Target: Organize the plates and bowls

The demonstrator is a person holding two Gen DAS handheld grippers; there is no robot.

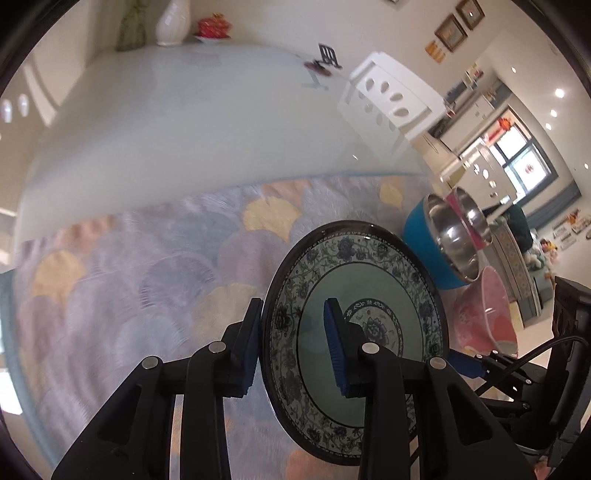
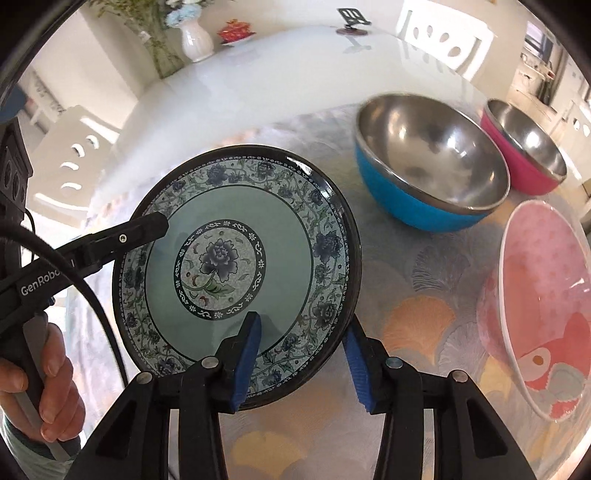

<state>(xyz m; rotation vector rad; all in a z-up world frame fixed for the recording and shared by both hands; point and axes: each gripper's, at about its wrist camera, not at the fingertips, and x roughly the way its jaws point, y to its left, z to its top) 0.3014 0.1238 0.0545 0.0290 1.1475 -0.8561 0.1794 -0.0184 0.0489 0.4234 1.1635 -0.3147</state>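
Observation:
A teal plate with a blue floral border (image 2: pixel 236 236) is held tilted above the patterned placemat (image 2: pixel 417 325). My left gripper (image 1: pixel 293 343) has its fingers on either side of the plate's (image 1: pixel 369 288) rim, shut on it; it shows in the right wrist view (image 2: pixel 147 229) at the plate's left edge. My right gripper (image 2: pixel 303 362) straddles the plate's near rim, its jaws apart with a gap beside the rim. A blue steel bowl (image 2: pixel 432 162), a pink steel bowl (image 2: pixel 524 147) and a pink fish-print bowl (image 2: pixel 539 314) stand to the right.
The white glass table (image 1: pixel 192 122) stretches behind the placemat (image 1: pixel 122 295). At its far end stand a white vase (image 2: pixel 195 37), a red dish (image 2: pixel 234 31) and a small black stand (image 2: pixel 352 18). White chairs (image 1: pixel 391 96) flank the table.

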